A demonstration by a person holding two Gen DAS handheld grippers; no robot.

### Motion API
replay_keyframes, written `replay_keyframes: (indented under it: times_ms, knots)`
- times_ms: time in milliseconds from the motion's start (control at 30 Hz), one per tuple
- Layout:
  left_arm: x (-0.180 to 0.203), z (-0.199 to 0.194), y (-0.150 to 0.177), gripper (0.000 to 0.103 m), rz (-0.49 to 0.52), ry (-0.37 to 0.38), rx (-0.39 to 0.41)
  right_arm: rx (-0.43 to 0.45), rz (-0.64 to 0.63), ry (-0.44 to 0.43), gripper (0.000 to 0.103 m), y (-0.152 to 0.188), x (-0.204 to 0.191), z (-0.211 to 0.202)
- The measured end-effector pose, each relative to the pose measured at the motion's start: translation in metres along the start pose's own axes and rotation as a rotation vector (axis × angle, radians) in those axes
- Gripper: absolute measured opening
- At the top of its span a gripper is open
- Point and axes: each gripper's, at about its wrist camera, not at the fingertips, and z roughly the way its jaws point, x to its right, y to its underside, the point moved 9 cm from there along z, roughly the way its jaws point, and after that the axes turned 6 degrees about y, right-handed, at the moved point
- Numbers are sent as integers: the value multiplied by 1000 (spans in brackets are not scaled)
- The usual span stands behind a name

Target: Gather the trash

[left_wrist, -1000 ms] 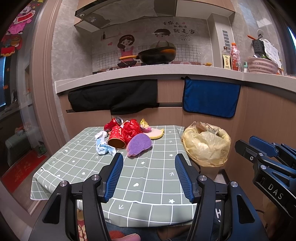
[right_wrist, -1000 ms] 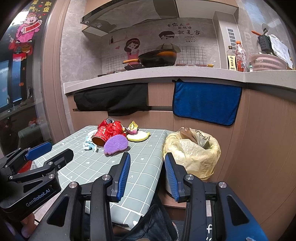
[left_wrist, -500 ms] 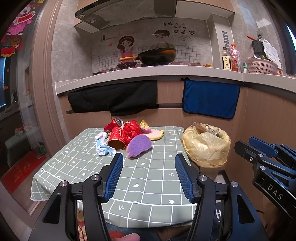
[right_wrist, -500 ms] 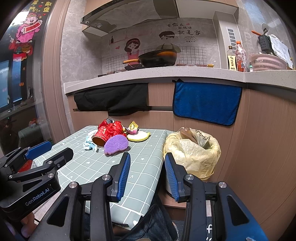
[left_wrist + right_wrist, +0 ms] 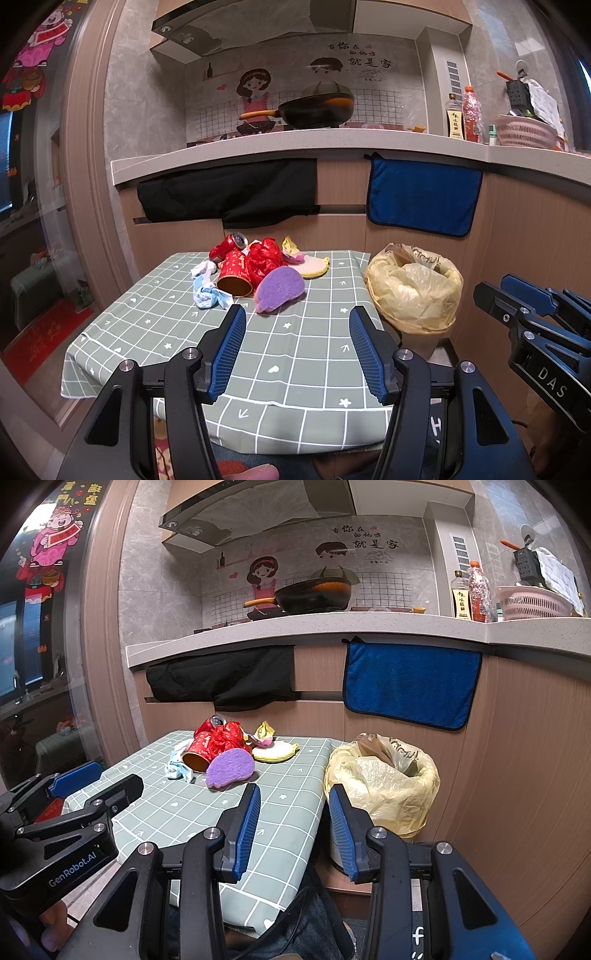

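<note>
A heap of trash lies at the far end of the green checked table (image 5: 295, 354): a red can (image 5: 228, 246), a red paper cup (image 5: 234, 274) on its side, red crumpled wrap (image 5: 264, 256), a purple pad (image 5: 280, 288), a yellow pad (image 5: 314, 265) and white-blue tissue (image 5: 205, 291). A bin lined with a yellow bag (image 5: 415, 291) stands by the table's right edge. My left gripper (image 5: 295, 332) hangs open over the near half of the table, holding nothing. My right gripper (image 5: 293, 808) is open too, above the gap between table (image 5: 207, 812) and yellow-bagged bin (image 5: 384, 779).
A counter (image 5: 332, 144) runs behind the table with a black pan (image 5: 314, 110), bottles (image 5: 463, 118) and a pink basket (image 5: 524, 131). A black cloth (image 5: 229, 195) and a blue towel (image 5: 423, 195) hang on its front. A person's legs (image 5: 288, 923) are under the near table edge.
</note>
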Motion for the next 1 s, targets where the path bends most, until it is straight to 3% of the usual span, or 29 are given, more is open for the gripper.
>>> replay_keyframes:
  times_ms: [400,633,733,1000]
  knots:
    - [-38,53,-8,59,-68,51,-63,-73,-10,-49,37,-11,-4,52]
    - [-97,107,-5,59,-163,40,-108,-97,-62,-79,37,-32,-16,112]
    - [-117,136,-2,59,-201,75,-139,-125,-72,-105,37,-35,-26,147]
    - [-123,221,-4,59,-240,169,-204,-178,-109,-141,37,-33,-41,226]
